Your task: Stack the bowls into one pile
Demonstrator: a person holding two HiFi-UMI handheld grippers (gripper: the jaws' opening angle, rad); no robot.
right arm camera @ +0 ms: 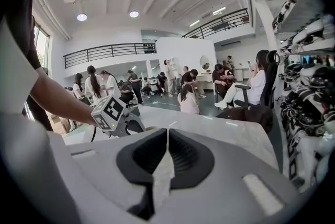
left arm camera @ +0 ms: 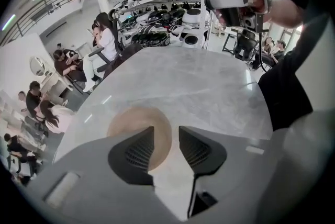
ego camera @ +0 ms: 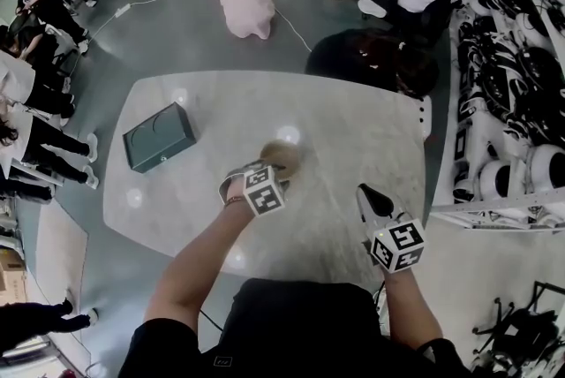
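A tan bowl sits right way up on the pale marble-patterned table, near the middle of the top. It is well clear of the dark green box that lies toward the table's left side. From above it reads as one round shape, and I cannot tell whether more than one bowl is nested there. The left gripper points steeply down at the bowl's near side with its jaws apart. In the left gripper view one jaw overlaps the near part of the bowl, the other is over bare tabletop just beside it, and a strip of the bowl's rim shows in the gap between them. Neither pad presses on the bowl, and the views do not show whether a jaw tip touches it. The right gripper is well off to the right of the bowl, near the table's front right edge. It is tilted only slightly downward, and its jaws are together with nothing between them. The bowl is hidden from its view, which shows only the left gripper's marker cube and the table.
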